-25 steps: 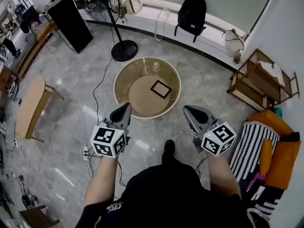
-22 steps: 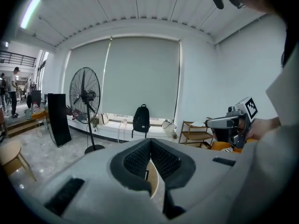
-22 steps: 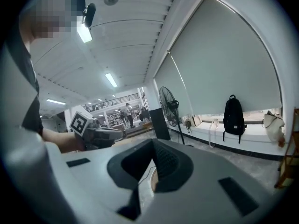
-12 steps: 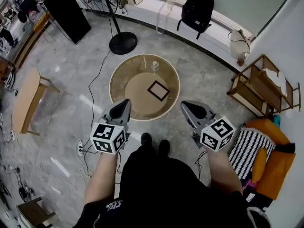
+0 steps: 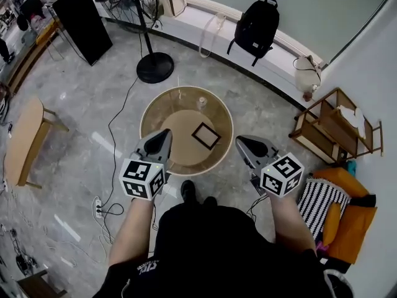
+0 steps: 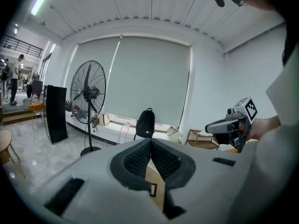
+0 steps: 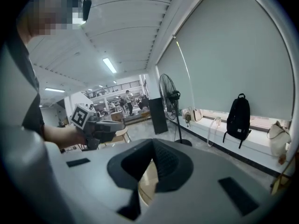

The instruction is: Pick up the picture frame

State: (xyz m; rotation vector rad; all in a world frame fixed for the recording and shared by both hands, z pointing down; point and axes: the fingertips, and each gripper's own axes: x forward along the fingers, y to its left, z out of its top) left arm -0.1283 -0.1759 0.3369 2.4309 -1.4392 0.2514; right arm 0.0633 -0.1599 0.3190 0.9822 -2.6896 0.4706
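A small black picture frame [image 5: 206, 135] lies flat on the inner top of a round wooden table [image 5: 155, 107] on the floor ahead. In the left gripper view a corner of the picture frame [image 6: 150, 189] shows below the shut jaws. My left gripper [image 5: 164, 133] hangs over the table's near left rim, shut and empty. My right gripper [image 5: 240, 140] hangs just off the table's near right rim, also shut and empty. Both stay short of the frame. In each gripper view the other gripper shows at the side: the right gripper [image 6: 209, 126] and the left gripper [image 7: 122, 124].
A standing fan [image 5: 138, 5] and a black panel [image 5: 79, 21] stand beyond the table at left. A black backpack [image 5: 255, 26] leans on the far ledge. A wooden rack [image 5: 332, 129], striped and orange cushions [image 5: 324, 205] are at right; a wooden bench [image 5: 23, 141] and floor cables [image 5: 108, 208] at left.
Both grippers and the person have advanced toward the round table; the left tip now overlaps its near rim and the right tip sits beside it. Jaws stayed shut.
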